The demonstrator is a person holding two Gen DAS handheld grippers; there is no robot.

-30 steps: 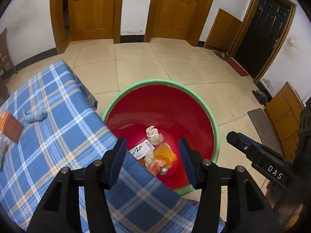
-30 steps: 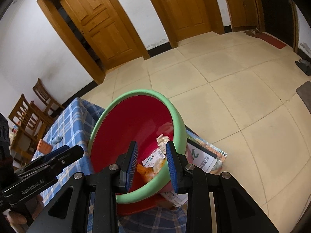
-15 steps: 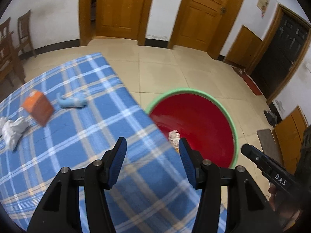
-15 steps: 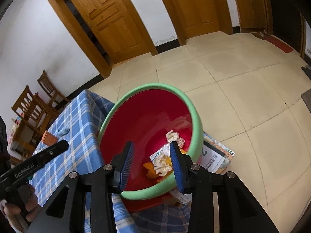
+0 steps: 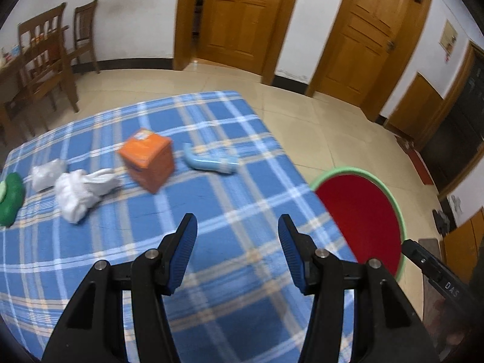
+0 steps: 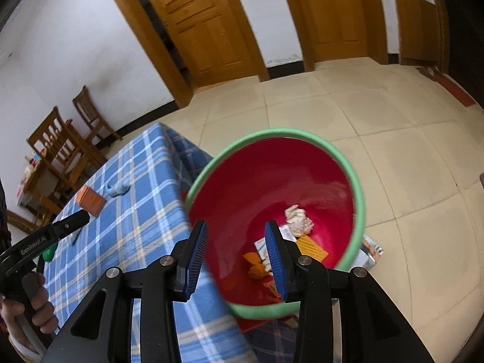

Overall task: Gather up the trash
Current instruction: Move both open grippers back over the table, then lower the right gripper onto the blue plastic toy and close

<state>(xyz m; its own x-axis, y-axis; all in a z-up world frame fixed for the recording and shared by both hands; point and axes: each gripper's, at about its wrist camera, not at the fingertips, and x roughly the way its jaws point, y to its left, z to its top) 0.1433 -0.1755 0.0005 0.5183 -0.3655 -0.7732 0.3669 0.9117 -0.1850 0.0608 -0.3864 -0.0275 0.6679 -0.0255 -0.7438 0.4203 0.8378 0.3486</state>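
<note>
A red bin with a green rim stands on the floor beside the table and holds crumpled paper and orange wrappers; it also shows in the left wrist view. On the blue plaid tablecloth lie an orange box, a light blue tube, crumpled white tissue, a small white wad and a green item. My left gripper is open and empty above the cloth. My right gripper is open and empty over the bin's near rim.
Wooden chairs stand at the far left by the wall. Wooden doors line the back wall. A book or magazine lies on the tiled floor under the bin's right side.
The left gripper has swung left from over the bin to over the table, bringing the table items into view. The right gripper has opened wider and stays above the bin.
</note>
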